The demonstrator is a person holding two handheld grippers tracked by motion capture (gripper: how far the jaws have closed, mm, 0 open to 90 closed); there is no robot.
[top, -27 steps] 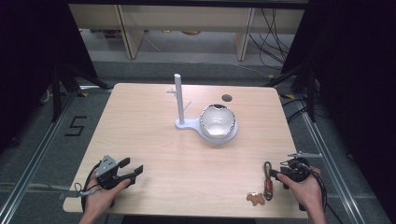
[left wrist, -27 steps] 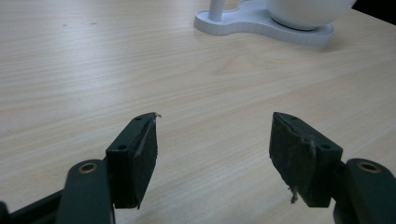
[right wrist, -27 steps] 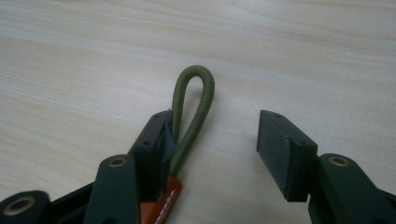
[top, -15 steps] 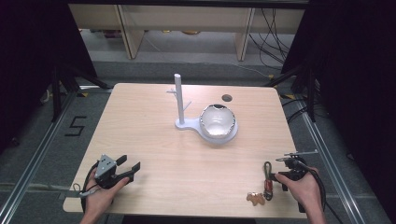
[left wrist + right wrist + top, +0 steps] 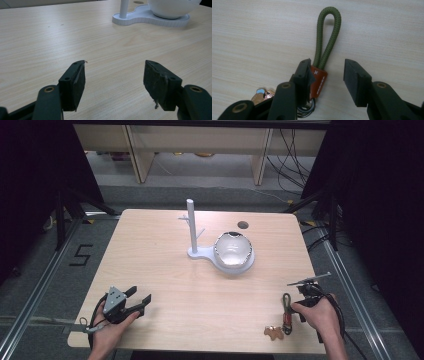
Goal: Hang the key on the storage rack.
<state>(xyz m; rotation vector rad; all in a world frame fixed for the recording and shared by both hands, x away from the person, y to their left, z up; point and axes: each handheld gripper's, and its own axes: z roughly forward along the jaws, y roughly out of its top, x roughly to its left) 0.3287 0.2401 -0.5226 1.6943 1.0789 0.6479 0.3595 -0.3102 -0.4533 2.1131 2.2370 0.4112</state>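
Since the keychain (image 5: 322,53) is a soft olive cord loop with an orange-red tag, a metal split ring and a small brown charm (image 5: 273,333), it should be light and floppy; the cord will bend and the ring end will dangle and swing once lifted. Best hold is probably the stiff tag or the cord base just above it, where both strands sit together. The loop top should stay free if it is meant for a peg on the white stand (image 5: 192,225).

Keychain lies flat near the front right corner of the desk (image 5: 165,265), loop pointing away from the front edge, charm nearest that edge.

Right gripper (image 5: 327,75) is angled down over the tag, fingers (image 5: 303,75) spread with nothing clamped: one finger touches or just overlaps the tag's side, the other stands apart from it. Right hand (image 5: 320,317) sits low by the front edge.

Left gripper (image 5: 135,301) is near the front left corner, held low and roughly level, pointing toward the stand and the white bowl (image 5: 232,249) on its base. Its fingers are apart with bare desk between them, holding nothing. Left hand (image 5: 107,330) rests near the front edge.
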